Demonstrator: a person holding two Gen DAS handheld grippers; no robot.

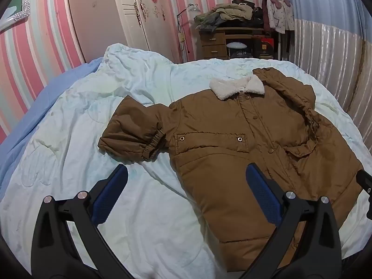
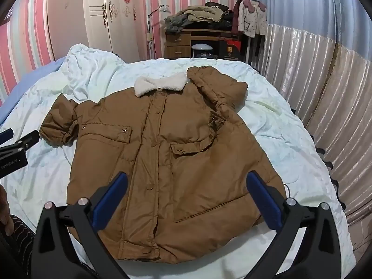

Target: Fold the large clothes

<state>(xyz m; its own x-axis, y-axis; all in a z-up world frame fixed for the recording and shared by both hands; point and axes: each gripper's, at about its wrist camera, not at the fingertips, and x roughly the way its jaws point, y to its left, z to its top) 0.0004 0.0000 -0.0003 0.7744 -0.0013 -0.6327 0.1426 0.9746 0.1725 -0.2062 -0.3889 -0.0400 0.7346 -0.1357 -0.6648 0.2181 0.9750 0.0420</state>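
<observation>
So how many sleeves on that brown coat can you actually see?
2. One sleeve lies bent beside the brown coat, on its left in the picture; the other sleeve is folded near the white collar. None looks hidden.

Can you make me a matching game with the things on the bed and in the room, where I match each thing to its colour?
Things:
1. jacket
2. collar
3. pads of the right hand-held gripper
4. quilt

Colours:
A. dark blue
B. brown
C. pale, almost white with a light blue-green tint
D. fluffy white

Right pairs: 1-B, 2-D, 3-A, 4-C.
</observation>
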